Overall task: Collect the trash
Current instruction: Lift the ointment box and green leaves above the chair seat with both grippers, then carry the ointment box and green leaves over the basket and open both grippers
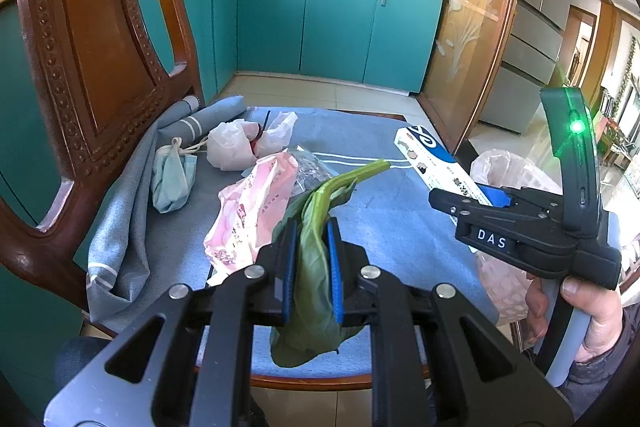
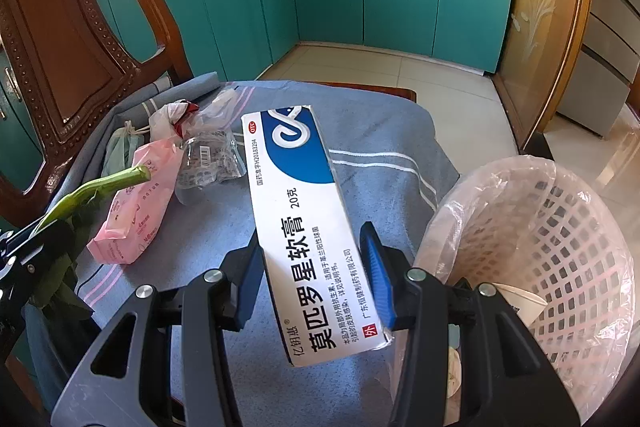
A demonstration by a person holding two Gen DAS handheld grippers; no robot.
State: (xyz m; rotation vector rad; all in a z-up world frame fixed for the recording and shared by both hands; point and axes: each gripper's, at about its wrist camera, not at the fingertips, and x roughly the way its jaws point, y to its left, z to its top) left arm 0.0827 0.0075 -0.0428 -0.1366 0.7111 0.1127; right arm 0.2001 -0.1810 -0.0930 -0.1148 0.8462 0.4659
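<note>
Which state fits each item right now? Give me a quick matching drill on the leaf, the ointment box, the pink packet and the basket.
Items:
1. green leaf
2. ointment box
3. pink packet
4. white basket

States:
A. lined with a clear bag
B. clamped in the right gripper
C. lying on the blue cloth
D. clamped in the left gripper

Pairs: 1-D, 2-B, 3-C, 4-A

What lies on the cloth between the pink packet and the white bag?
A clear plastic packet lies between the pink packet and the white bag, seen best from the right wrist.
</note>
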